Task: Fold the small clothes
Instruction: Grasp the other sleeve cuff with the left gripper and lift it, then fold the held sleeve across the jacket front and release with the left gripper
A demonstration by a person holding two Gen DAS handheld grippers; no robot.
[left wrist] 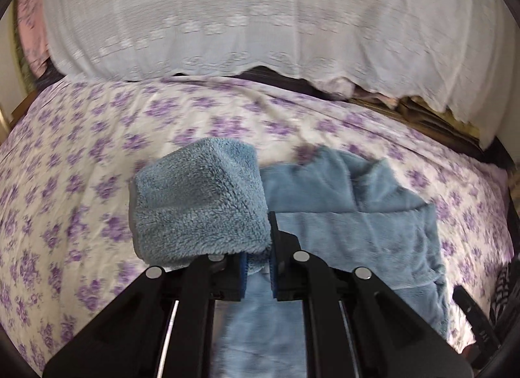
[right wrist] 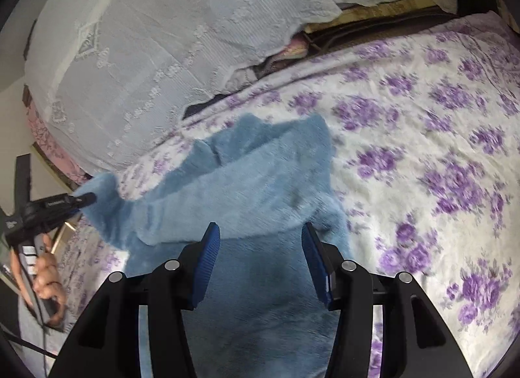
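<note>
A fluffy light-blue cloth [left wrist: 351,215] lies on the purple-flowered bed sheet [left wrist: 65,183]. My left gripper [left wrist: 258,267] is shut on a corner of the cloth, and the lifted part bunches over its left finger. In the right wrist view the same blue cloth [right wrist: 260,183] spreads out below my right gripper [right wrist: 260,241], which is open and empty just above the cloth. The left gripper [right wrist: 81,201] shows at the far left of that view, pinching the cloth's corner, with the person's hand [right wrist: 48,274] behind it.
A white lace-covered pillow or bolster [left wrist: 260,14] runs along the far edge of the bed, and it also shows in the right wrist view [right wrist: 146,53]. A dark bed frame gap [right wrist: 373,30] shows behind the sheet. Flowered sheet stretches to the right [right wrist: 438,150].
</note>
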